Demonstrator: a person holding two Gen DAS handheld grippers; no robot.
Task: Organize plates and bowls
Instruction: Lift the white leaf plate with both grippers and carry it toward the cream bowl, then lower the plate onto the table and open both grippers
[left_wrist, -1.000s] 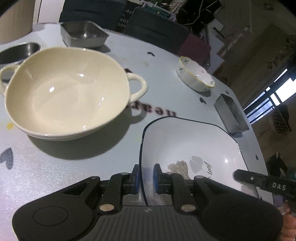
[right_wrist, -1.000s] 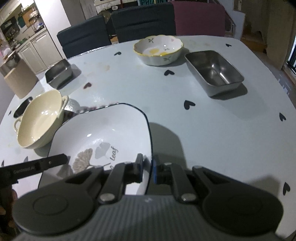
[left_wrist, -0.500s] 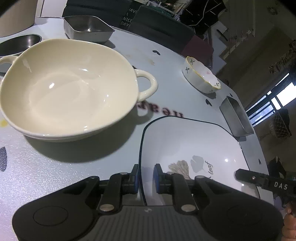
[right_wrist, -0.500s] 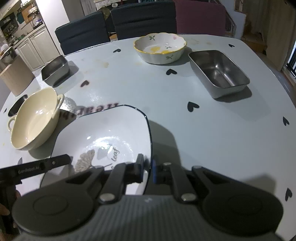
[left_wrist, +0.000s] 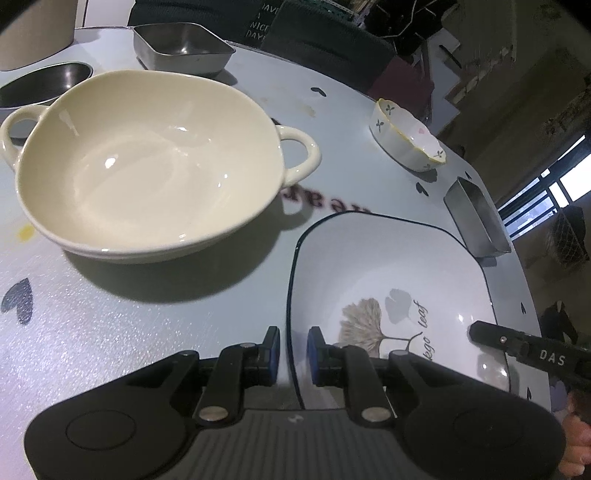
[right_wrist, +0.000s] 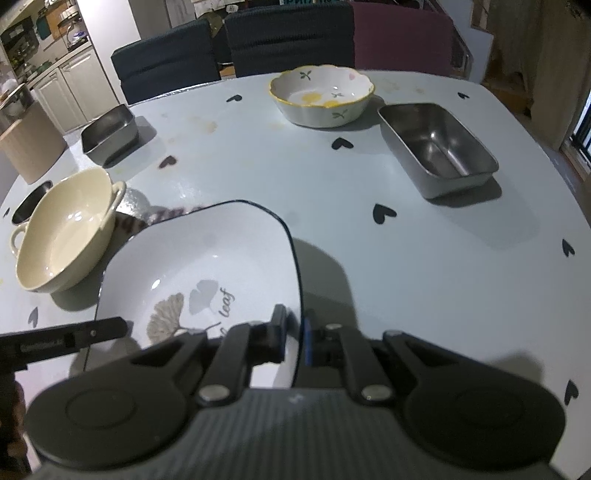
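Nearer now, the cream bowl (left_wrist: 147, 166) fills the left view's upper left, beside the square plate (left_wrist: 391, 280), whose opposite rims are clamped by left gripper (left_wrist: 293, 350) and right gripper (right_wrist: 293, 338).

The square plate (left_wrist: 391, 266) carries the word "leaf" beside its ginkgo drawing. "DAS" stands on the right gripper (left_wrist: 532, 354) in the left wrist view. A dark cushion (left_wrist: 258, 22) shows "NICE DAY".
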